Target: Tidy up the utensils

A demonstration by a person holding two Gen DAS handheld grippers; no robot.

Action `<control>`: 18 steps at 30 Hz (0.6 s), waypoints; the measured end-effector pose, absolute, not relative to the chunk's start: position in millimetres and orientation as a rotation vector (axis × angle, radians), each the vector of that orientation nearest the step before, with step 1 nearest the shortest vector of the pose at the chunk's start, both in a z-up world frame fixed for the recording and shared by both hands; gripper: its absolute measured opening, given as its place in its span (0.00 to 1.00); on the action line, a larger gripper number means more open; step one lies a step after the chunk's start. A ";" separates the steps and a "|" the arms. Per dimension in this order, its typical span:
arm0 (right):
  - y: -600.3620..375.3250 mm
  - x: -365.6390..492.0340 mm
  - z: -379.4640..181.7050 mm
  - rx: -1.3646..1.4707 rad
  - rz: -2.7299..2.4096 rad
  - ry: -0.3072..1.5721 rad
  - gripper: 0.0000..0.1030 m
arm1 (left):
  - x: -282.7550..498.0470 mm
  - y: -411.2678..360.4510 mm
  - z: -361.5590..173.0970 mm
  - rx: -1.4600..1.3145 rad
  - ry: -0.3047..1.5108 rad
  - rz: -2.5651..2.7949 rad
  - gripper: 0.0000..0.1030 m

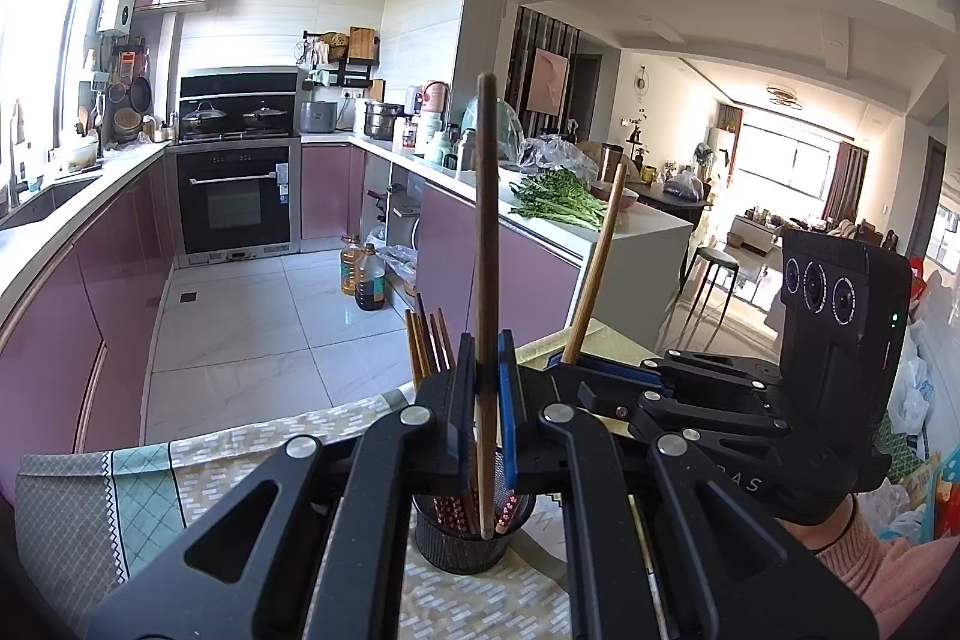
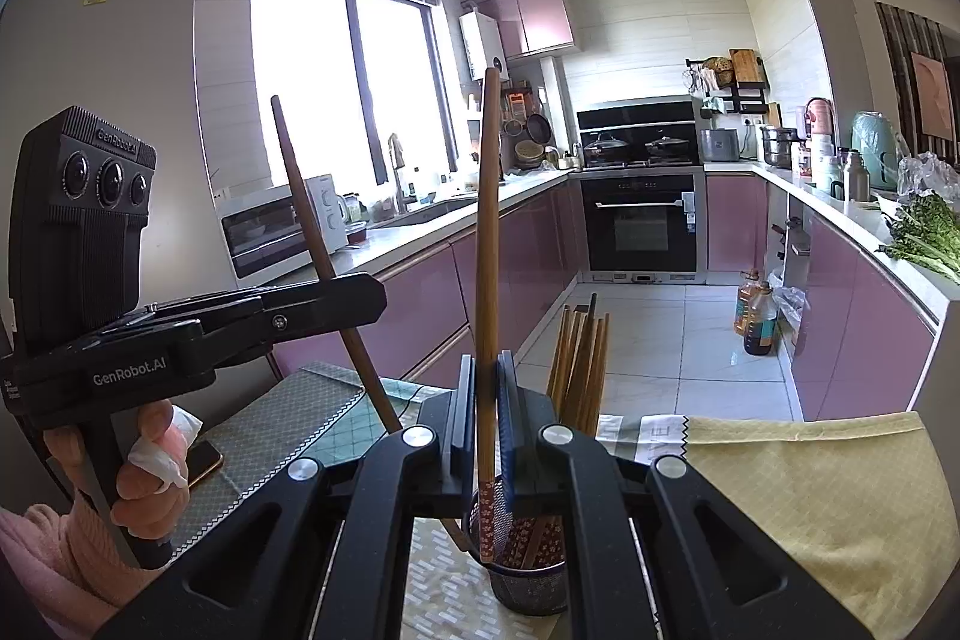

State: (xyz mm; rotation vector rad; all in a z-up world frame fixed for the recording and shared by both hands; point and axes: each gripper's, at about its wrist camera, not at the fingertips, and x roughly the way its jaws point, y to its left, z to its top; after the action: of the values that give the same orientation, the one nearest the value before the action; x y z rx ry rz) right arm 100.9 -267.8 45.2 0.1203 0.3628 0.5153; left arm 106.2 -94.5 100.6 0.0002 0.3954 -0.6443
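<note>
Chopsticks, one clenched in each claw (image 1: 486, 376) (image 2: 487, 388), stand over a mesh holder (image 1: 465, 538). Only the right view shows a phone (image 2: 204, 460) on the table (image 2: 810, 490).

Brown chopsticks (image 1: 487, 244) have red flower-patterned ends in a dark mesh cup (image 1: 459, 538). The cloth (image 1: 150, 484) is teal diamond lattice and grey scales, zigzag-edged, with a beige brick print; at lower right of the right view, a yellow cloth (image 2: 810, 490). Cabinets (image 2: 528, 244) are pink.

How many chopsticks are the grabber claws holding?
2. One chopstick stands pinched in the left gripper; the other chopstick is pinched in the right gripper. Both tips dip into the holder cup.
</note>
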 end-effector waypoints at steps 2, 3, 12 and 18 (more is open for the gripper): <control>-268.3 101.8 45.6 0.120 0.512 0.364 0.06 | 108.0 -95.3 101.9 0.000 0.393 -0.641 0.07; -268.3 102.4 45.9 0.121 0.511 0.364 0.06 | 108.9 -94.6 102.1 0.000 0.393 -0.640 0.07; -268.0 105.5 44.7 0.121 0.506 0.365 0.06 | 109.9 -95.4 102.8 0.000 0.387 -0.638 0.07; -269.2 108.7 44.2 0.126 0.497 0.373 0.06 | 111.5 -97.0 101.7 0.001 0.397 -0.639 0.07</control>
State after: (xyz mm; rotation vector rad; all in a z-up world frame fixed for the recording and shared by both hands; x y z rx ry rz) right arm 108.7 -269.2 44.2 0.1257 0.3729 0.4969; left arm 111.5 -97.0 101.7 0.0005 0.3975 -0.6387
